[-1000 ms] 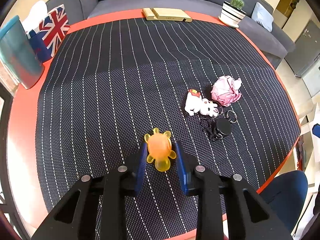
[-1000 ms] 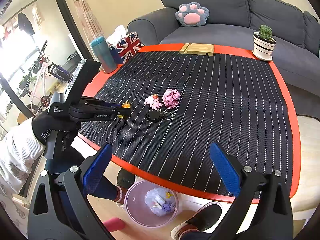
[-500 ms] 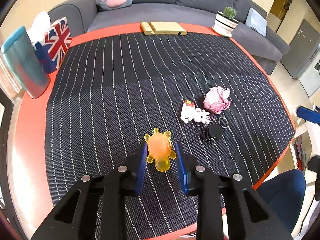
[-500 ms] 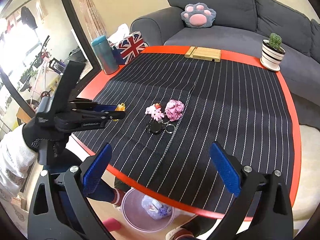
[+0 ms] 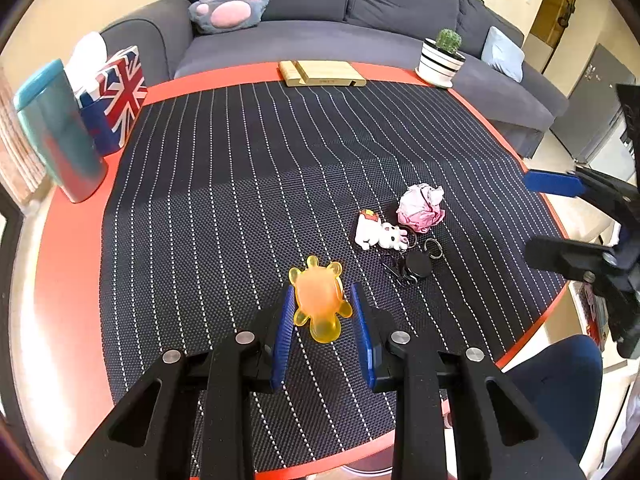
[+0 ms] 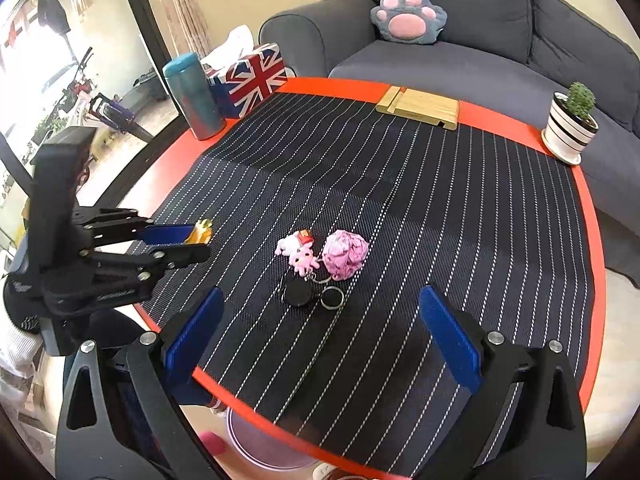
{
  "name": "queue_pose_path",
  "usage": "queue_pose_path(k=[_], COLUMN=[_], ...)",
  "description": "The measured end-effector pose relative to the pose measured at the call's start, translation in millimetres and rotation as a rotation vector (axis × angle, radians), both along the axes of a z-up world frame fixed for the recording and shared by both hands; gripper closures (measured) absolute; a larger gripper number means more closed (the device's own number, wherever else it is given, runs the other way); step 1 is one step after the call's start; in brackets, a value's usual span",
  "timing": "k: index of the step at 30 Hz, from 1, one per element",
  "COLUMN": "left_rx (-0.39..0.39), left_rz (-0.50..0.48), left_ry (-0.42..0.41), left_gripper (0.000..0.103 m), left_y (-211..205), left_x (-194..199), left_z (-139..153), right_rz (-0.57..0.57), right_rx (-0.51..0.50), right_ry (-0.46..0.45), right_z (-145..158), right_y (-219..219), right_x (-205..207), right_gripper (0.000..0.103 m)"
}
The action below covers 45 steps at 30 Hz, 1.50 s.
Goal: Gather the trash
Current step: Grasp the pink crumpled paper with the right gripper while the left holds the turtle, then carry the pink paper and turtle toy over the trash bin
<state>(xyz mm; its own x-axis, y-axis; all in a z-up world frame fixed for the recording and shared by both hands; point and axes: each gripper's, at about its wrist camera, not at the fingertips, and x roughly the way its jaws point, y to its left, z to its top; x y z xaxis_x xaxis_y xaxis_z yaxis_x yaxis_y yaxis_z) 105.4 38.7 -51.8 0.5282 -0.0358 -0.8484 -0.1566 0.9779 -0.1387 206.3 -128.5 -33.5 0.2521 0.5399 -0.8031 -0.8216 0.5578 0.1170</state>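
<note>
Left wrist view: your left gripper (image 5: 322, 312) is clamped on the orange toy (image 5: 319, 303); pink paper ball (image 5: 421, 208) lies on the striped mat (image 5: 240, 184) beside the keychain (image 5: 394, 246).

Right wrist view: your right gripper (image 6: 320, 330) is wide open and empty, paper ball ahead; bin (image 6: 264, 446) under the table edge.

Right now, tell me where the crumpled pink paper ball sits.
The crumpled pink paper ball lies on the striped mat near the table's front edge, centred in the right wrist view, touching the plush keychain on its left, ahead of the open right hand-held gripper.
</note>
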Motion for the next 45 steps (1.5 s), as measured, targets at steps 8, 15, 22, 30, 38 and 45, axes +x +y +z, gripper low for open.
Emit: queue_pose_path(k=[8, 15, 22, 30, 38, 45], left_rx=[-0.021, -0.038, -0.051, -0.055, -0.047, -0.032], left_rz=[0.003, 0.015, 0.024, 0.024, 0.010, -0.020], left_ry=[-0.019, -0.024, -0.027, -0.031, -0.056, -0.080], left_gripper=[0.075, 0.075, 0.075, 0.075, 0.075, 0.075], left_y=[6, 14, 20, 22, 15, -1], left_x=[-6, -11, -14, -15, -17, -25], left_z=[1, -2, -5, -8, -2, 8], right_rz=[0.018, 0.024, 0.007, 0.001, -0.020, -0.024], right_rx=[-0.067, -0.112, -0.131, -0.121, -0.079, -0.037], right_ry=[0.034, 0.068, 0.113, 0.096, 0.044, -0.021], right_z=[-13, -31, -51, -49, -27, 0], right_y=[29, 50, 57, 53, 33, 7], right_x=[20, 35, 48, 45, 28, -7], right_gripper=[0.007, 0.011, 0.042, 0.071, 0.072, 0.072])
